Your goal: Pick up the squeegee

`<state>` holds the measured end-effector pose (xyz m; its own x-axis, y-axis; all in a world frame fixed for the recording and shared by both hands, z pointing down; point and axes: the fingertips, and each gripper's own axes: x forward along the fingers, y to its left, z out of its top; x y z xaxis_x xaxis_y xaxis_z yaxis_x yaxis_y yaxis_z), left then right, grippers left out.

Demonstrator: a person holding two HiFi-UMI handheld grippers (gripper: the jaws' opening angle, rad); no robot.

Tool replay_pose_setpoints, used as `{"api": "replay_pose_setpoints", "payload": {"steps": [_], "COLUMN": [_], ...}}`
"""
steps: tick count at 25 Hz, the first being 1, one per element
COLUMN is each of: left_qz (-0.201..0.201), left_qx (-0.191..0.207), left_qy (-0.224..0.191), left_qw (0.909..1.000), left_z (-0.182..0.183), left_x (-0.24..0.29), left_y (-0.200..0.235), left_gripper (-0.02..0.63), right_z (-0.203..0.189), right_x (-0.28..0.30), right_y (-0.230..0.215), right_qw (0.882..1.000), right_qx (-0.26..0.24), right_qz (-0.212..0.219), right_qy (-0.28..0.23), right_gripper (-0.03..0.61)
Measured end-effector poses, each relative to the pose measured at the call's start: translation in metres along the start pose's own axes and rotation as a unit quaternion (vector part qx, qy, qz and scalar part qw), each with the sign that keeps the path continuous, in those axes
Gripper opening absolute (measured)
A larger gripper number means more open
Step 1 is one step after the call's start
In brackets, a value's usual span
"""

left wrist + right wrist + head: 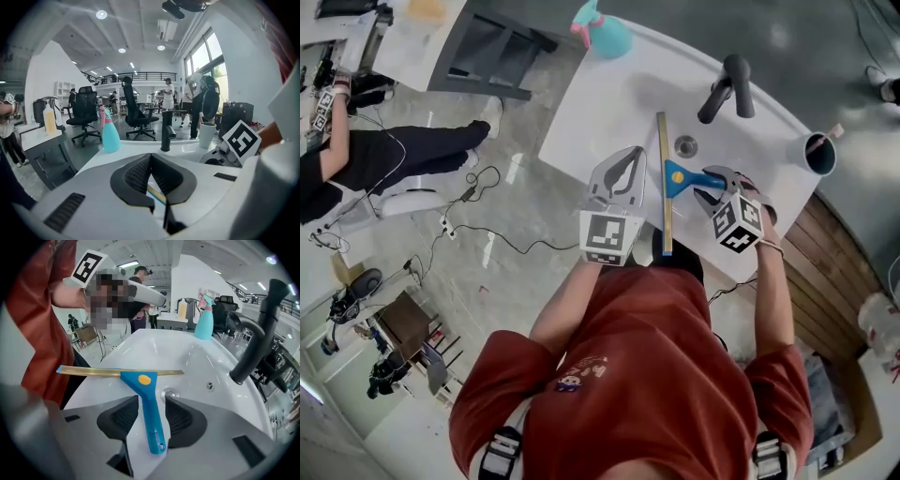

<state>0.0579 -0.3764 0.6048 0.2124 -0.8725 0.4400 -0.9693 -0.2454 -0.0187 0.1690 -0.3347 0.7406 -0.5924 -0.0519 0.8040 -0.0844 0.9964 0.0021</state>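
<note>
The squeegee (pixel 666 178) lies on the white sink top (pixel 600 112), its long brass blade running away from me and its blue handle pointing right. In the right gripper view the blue handle (pixel 149 408) lies between the jaws of my right gripper (pixel 151 401), which stands open; the pads do not touch it. From the head view my right gripper (pixel 712 187) sits at the handle's end. My left gripper (pixel 626 164) hovers just left of the blade, and its jaws (pixel 150 161) are shut with nothing in them.
A black faucet (pixel 727 89) stands behind the drain (pixel 685 145). A teal spray bottle (pixel 605 33) is at the sink's far edge and a white cup (pixel 817 153) at its right end. Cables and a seated person (pixel 384 150) are on the floor at left.
</note>
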Motion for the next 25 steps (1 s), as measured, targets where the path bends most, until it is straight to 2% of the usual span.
{"api": "replay_pose_setpoints", "payload": {"steps": [3, 6, 11, 13, 17, 25], "left_qz": [0.004, 0.009, 0.015, 0.018, 0.02, 0.015], "left_qx": [-0.001, -0.003, -0.006, -0.007, -0.008, -0.006], "left_qy": [0.003, 0.008, 0.01, 0.01, 0.013, 0.008], "left_qw": [1.0, 0.9999, 0.9998, 0.9998, 0.9997, 0.9998], "left_z": [-0.001, -0.005, -0.007, -0.009, -0.013, -0.009], "left_x": [-0.003, -0.004, -0.008, -0.009, -0.012, -0.016], "left_y": [0.002, 0.006, 0.006, 0.009, 0.012, 0.011], "left_gripper": [0.018, 0.018, 0.018, 0.018, 0.018, 0.018], "right_z": [0.001, -0.004, -0.005, -0.006, -0.006, -0.005], "right_x": [0.009, 0.022, 0.033, 0.037, 0.038, 0.032], "right_y": [0.002, 0.006, 0.01, 0.011, 0.01, 0.011], "right_qw": [0.999, 0.996, 0.992, 0.99, 0.99, 0.991], "right_qx": [-0.012, -0.038, -0.06, -0.065, -0.067, -0.067], "right_qz": [0.028, 0.063, 0.088, 0.093, 0.088, 0.08], "right_qy": [0.016, 0.054, 0.074, 0.079, 0.082, 0.086], "right_gripper": [0.193, 0.195, 0.195, 0.189, 0.135, 0.127]}}
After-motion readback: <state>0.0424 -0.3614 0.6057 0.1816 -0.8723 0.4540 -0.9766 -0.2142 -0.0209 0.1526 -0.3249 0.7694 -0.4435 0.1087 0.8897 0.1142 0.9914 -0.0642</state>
